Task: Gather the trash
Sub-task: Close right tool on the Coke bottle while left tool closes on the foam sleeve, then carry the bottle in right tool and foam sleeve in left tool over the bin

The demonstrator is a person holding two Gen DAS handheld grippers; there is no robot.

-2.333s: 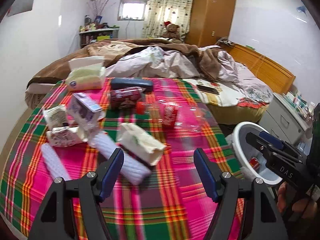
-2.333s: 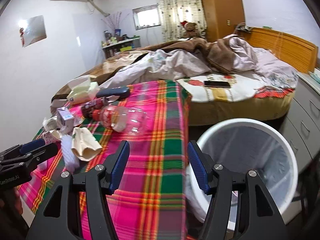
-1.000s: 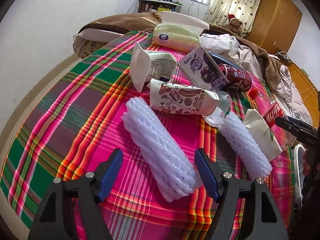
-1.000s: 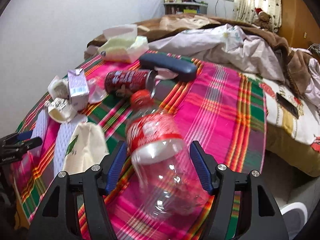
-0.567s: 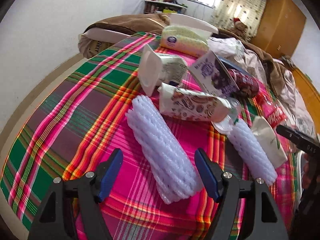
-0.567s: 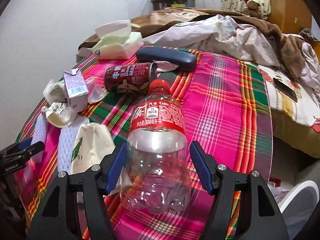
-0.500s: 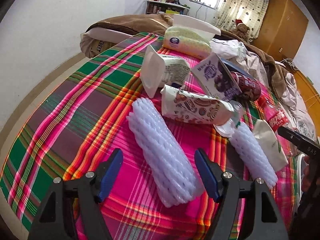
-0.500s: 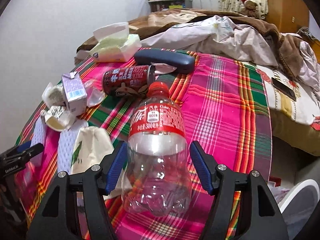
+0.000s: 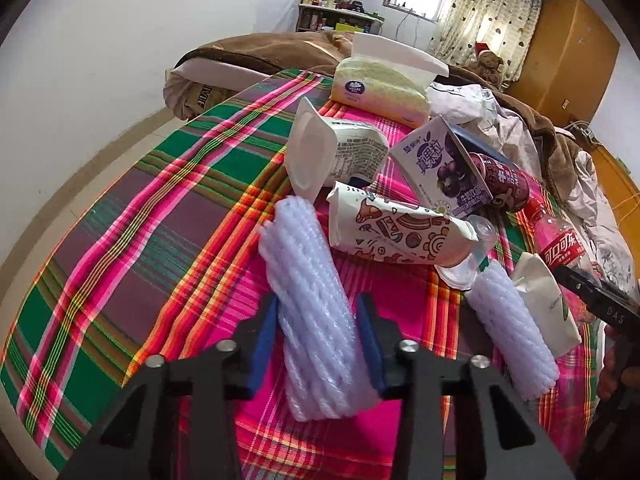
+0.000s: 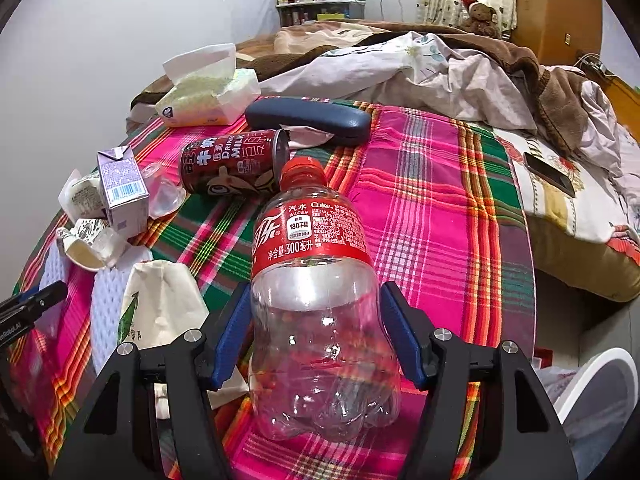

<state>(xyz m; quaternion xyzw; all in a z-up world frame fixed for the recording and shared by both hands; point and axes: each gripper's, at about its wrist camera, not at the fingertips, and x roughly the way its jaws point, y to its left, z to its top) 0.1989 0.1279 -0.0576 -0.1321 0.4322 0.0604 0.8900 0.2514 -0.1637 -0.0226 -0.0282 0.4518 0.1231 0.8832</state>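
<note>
Left wrist view: your left gripper point(image 9: 316, 336) has just clamped on the white foam sleeve point(image 9: 310, 312), jaws wide half a second ago. Your right gripper point(image 10: 316, 336) brackets the empty cola bottle point(image 10: 316, 300) on the plaid cloth point(image 10: 432, 216), pads barely closer.

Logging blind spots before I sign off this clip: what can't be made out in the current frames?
- Trash bin: right wrist view, only its rim, cut by the frame edge; contents unseen.
- Foam sleeve: left wrist view, near end hidden behind the left gripper.
- Bottle: right wrist view, whether the right gripper presses it is unclear.
</note>
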